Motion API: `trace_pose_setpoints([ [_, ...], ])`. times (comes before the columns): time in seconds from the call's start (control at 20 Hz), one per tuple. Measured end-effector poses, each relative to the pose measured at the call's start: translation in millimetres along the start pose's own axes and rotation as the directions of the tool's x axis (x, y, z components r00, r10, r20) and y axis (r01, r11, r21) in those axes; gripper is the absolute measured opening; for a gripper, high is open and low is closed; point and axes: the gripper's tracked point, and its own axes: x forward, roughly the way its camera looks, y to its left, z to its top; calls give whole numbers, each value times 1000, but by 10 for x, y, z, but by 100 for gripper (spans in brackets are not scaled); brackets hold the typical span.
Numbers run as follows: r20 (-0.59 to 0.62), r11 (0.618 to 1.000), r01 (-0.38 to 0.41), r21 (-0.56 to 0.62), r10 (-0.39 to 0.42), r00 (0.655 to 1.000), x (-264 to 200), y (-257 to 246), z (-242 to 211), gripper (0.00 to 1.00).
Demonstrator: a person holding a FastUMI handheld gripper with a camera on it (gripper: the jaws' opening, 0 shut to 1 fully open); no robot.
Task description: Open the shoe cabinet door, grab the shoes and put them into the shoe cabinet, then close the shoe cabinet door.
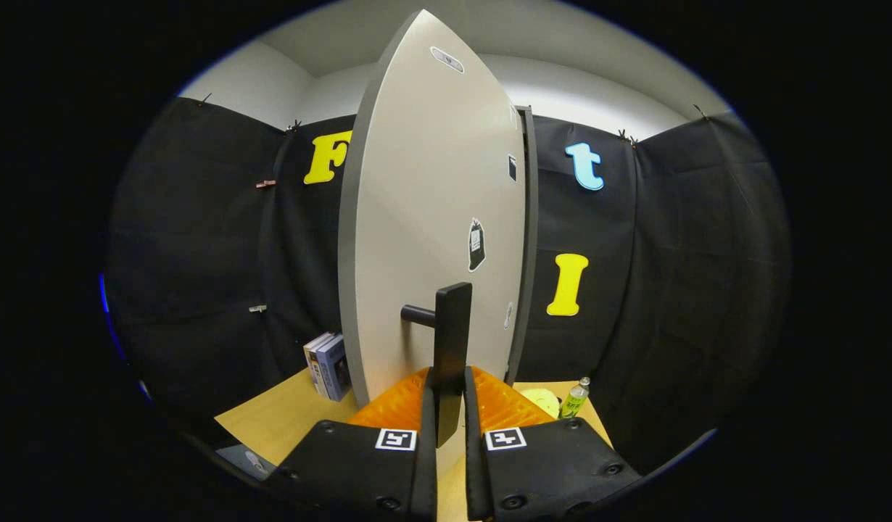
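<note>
- The tool [449, 406] is closed, both fingers pressing the dark handle [452, 348] of the shoe cabinet door [424, 217].
- The door stands at 12 o'clock, swung edge-on just ahead of the fingers.
- Books [327, 366] stand on the surface [286, 417] at 10 o'clock; a bottle [574, 398] at 2 o'clock.

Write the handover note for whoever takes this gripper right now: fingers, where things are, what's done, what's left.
Gripper: closed on the black door handle, one finger pressing each side of its flat bar.
Cabinet door: swung partly open, seen nearly edge-on, with the cabinet frame just behind its right edge.
On the wooden table: books left of the door, a small bottle to its right.
Done: handle gripped, door partly open.
Left: finish the swing, let go, fetch the shoes, place them inside the cabinet, close the door. Where the shoes lie, I cannot tell from here.
</note>
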Motion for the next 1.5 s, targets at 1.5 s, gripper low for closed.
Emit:
trace_pose_setpoints([
  [1.5,-16,968,204,146,-203,979,-82,-649,-52,14],
])
